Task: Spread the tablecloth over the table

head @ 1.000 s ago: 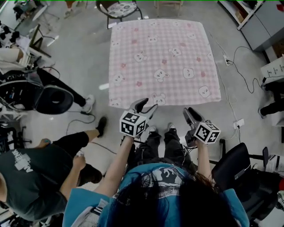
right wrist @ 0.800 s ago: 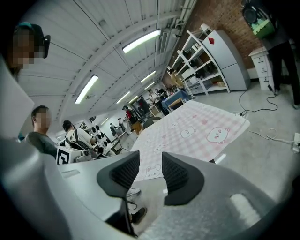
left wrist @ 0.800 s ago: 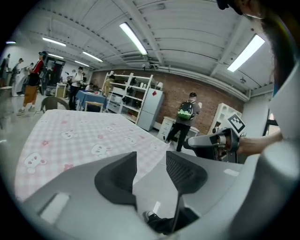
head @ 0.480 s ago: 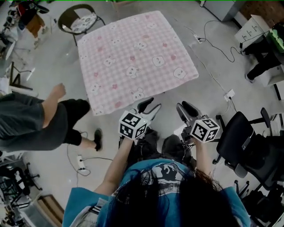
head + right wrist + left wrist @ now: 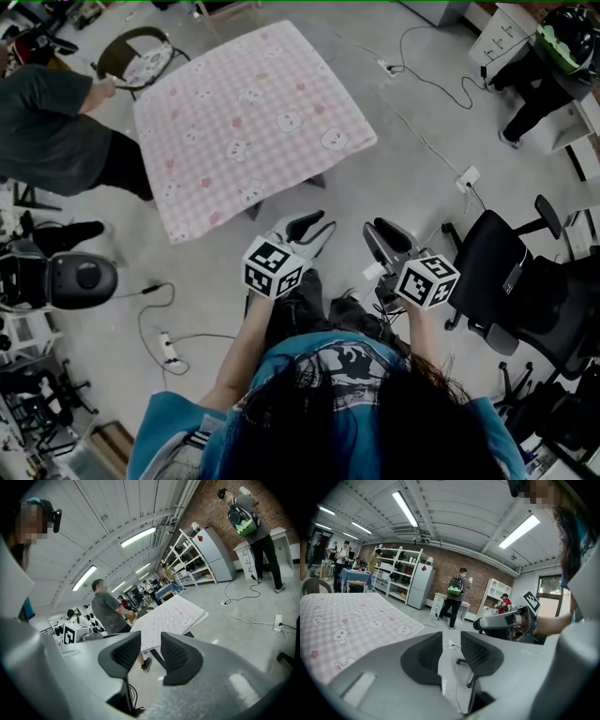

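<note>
Head view shows me the pink tablecloth spread flat, well ahead of both claws. My left gripper and right gripper have just been closing, yet each shows a gap with nothing between its jaws.

The tablecloth lay on the table ahead of the person, a bystander stood at the table's left side near a chair by its far left corner, and an office chair stood on the floor well to the right
</note>
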`<action>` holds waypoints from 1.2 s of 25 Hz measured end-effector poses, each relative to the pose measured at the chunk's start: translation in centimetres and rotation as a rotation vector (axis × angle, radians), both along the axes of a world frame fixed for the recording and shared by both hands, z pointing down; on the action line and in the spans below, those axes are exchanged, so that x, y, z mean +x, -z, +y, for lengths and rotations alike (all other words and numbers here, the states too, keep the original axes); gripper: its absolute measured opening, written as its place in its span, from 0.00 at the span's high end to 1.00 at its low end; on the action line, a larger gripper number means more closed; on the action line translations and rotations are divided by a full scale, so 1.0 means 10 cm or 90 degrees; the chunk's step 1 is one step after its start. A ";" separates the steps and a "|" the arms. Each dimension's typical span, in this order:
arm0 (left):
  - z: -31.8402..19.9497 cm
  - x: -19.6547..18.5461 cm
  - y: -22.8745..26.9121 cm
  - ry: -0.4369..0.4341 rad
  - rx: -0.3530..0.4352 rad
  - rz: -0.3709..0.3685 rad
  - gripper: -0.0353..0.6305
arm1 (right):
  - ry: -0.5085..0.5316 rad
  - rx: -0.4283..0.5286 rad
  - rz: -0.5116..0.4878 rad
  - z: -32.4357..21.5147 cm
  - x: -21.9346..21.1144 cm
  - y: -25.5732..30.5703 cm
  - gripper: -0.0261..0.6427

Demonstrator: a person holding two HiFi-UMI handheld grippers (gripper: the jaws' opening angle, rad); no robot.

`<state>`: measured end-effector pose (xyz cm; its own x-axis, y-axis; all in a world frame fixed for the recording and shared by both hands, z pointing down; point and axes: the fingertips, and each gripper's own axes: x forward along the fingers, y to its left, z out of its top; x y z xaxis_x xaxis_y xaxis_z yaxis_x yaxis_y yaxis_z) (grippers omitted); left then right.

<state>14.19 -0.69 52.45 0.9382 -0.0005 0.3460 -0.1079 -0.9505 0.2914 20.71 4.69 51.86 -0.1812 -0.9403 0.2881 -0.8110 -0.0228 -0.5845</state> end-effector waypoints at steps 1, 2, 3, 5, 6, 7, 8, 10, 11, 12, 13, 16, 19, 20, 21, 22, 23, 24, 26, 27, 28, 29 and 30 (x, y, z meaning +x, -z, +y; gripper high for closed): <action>0.08 0.01 0.01 0.000 0.000 -0.001 0.75 | 0.002 0.003 -0.002 0.08 0.01 0.01 0.78; 0.15 0.02 0.03 0.000 0.001 -0.001 0.75 | 0.005 0.005 -0.003 0.16 0.02 0.02 0.78; 0.22 0.03 0.04 0.002 0.003 0.000 0.76 | 0.007 0.008 -0.002 0.23 0.02 0.03 0.79; 0.36 0.06 0.09 0.004 0.010 0.004 0.80 | 0.013 0.015 0.000 0.37 0.05 0.04 0.82; 0.43 0.07 0.11 0.005 0.014 0.006 0.81 | 0.016 0.019 0.001 0.43 0.07 0.05 0.83; 0.50 0.08 0.13 0.006 0.017 0.008 0.82 | 0.019 0.023 0.001 0.48 0.07 0.05 0.84; 0.56 0.09 0.14 0.007 0.019 0.010 0.84 | 0.023 0.027 0.001 0.53 0.07 0.06 0.84; 0.67 0.09 0.16 0.011 0.021 0.013 0.86 | 0.033 0.033 0.005 0.60 0.05 0.07 0.85; 0.71 0.09 0.17 0.014 0.021 0.013 0.87 | 0.037 0.036 0.008 0.63 0.04 0.08 0.86; 0.75 0.08 0.17 0.016 0.021 0.014 0.89 | 0.041 0.038 0.012 0.67 0.03 0.09 0.87; 0.79 0.08 0.17 0.018 0.021 0.014 0.89 | 0.045 0.041 0.016 0.70 0.02 0.09 0.88; 0.91 0.09 0.18 0.022 0.020 0.018 0.93 | 0.051 0.050 0.028 0.79 0.02 0.11 0.92; 1.02 0.06 0.19 0.021 0.016 0.023 0.93 | 0.057 0.055 0.044 0.86 -0.02 0.12 0.97; 1.05 0.05 0.19 0.022 0.017 0.024 0.93 | 0.060 0.057 0.049 0.88 -0.03 0.13 0.97; 1.07 0.04 0.19 0.022 0.019 0.023 0.93 | 0.062 0.058 0.053 0.90 -0.04 0.14 0.97; 1.09 0.04 0.18 0.020 0.020 0.021 0.93 | 0.064 0.060 0.056 0.92 -0.05 0.15 0.97; 1.12 0.04 0.17 0.018 0.022 0.019 0.93 | 0.066 0.062 0.058 0.93 -0.06 0.16 0.97; 1.14 0.05 0.16 0.015 0.022 0.017 0.93 | 0.069 0.064 0.060 0.96 -0.06 0.17 0.97; 1.20 0.06 0.17 0.010 0.023 0.017 0.93 | 0.075 0.071 0.066 1.00 -0.08 0.18 0.97; 1.22 0.06 0.17 0.008 0.022 0.018 0.93 | 0.079 0.076 0.069 1.02 -0.09 0.19 0.97; 1.25 0.06 0.18 0.005 0.021 0.019 0.93 | 0.083 0.081 0.072 1.04 -0.11 0.20 0.97; 1.27 0.05 0.20 0.003 0.021 0.021 0.93 | 0.087 0.086 0.074 1.05 -0.13 0.21 0.97; 1.29 0.04 0.22 0.001 0.022 0.022 0.93 | 0.092 0.090 0.075 1.07 -0.16 0.22 0.97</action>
